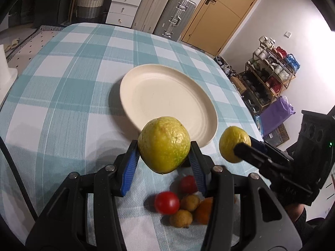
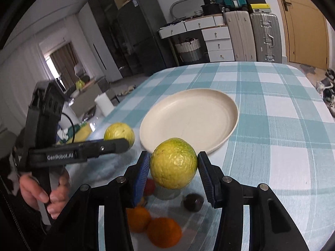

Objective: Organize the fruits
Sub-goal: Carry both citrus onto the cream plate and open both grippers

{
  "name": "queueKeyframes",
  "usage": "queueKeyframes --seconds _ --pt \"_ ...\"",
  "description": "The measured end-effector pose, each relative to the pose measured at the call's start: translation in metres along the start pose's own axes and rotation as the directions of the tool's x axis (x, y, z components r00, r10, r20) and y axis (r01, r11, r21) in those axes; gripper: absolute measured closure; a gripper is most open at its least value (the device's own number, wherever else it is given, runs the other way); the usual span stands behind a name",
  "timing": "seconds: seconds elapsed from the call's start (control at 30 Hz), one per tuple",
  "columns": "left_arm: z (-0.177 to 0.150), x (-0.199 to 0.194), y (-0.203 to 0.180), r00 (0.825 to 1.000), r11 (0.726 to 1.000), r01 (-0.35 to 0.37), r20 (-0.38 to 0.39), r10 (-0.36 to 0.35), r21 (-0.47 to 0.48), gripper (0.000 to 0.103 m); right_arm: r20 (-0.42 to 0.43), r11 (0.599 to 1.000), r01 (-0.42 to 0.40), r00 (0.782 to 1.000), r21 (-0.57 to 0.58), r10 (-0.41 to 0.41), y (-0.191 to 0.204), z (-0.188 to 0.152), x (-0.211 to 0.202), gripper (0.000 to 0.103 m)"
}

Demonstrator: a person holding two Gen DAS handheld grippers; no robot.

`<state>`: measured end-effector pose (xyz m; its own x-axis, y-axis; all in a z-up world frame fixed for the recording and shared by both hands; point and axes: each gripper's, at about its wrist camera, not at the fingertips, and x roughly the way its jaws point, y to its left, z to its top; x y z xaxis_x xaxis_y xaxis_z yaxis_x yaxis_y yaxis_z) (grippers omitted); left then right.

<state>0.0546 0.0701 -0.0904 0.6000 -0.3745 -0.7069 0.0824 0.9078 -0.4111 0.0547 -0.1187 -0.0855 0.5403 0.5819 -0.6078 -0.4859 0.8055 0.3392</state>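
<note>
Two grippers, left gripper (image 1: 164,150) and right gripper (image 2: 173,168), each clamp a guava (image 1: 164,144) aloft just short of the plate (image 1: 146,92), and those round fruits could squirt free if squeezed unevenly.

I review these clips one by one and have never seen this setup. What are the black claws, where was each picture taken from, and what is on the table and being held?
There is no robot here: a person holds a two-finger gripper in each hand, and each carries a fisheye camera looking along its fingers. One picture is from the left gripper, the other from the right gripper; each also shows the other from the side. Both are lifted above a checked tablecloth, each shut on a yellow-green guava: the left guava and the right guava. Ahead lies a cream plate with nothing on it. Below the grippers sit small fruits: a red tomato, oranges and a dark fruit.
</note>
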Motion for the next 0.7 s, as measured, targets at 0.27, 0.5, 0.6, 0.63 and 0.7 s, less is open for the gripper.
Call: queueKeyframes --seconds 0.27,0.5,0.6,0.63,0.7 --pt "0.044 0.012 -0.005 1.0 1.0 0.007 0.017 -0.007 0.022 0.058 0.042 0.999 -0.043 0.998 0.019 0.042 -0.016 0.039 0.01 0.056" --pt "0.09 0.04 -0.004 1.0 1.0 -0.003 -0.009 0.003 0.021 0.058 0.052 0.997 -0.065 0.997 0.048 0.062 -0.038 0.077 0.033 0.056" --pt "0.105 0.059 -0.003 0.999 1.0 0.003 -0.036 -0.002 0.013 0.058 0.044 0.996 -0.065 0.997 0.057 0.062 -0.047 0.091 0.048 0.056" --pt "0.11 0.065 -0.002 0.999 1.0 0.015 -0.047 -0.015 0.007 0.058 0.04 0.996 -0.064 0.997 0.059 0.061 -0.05 0.094 0.053 0.056" --pt "0.116 0.079 -0.001 0.997 1.0 0.025 -0.07 -0.025 -0.001 0.058 0.028 0.995 -0.066 0.998 0.07 0.064 -0.057 0.1 0.064 0.056"
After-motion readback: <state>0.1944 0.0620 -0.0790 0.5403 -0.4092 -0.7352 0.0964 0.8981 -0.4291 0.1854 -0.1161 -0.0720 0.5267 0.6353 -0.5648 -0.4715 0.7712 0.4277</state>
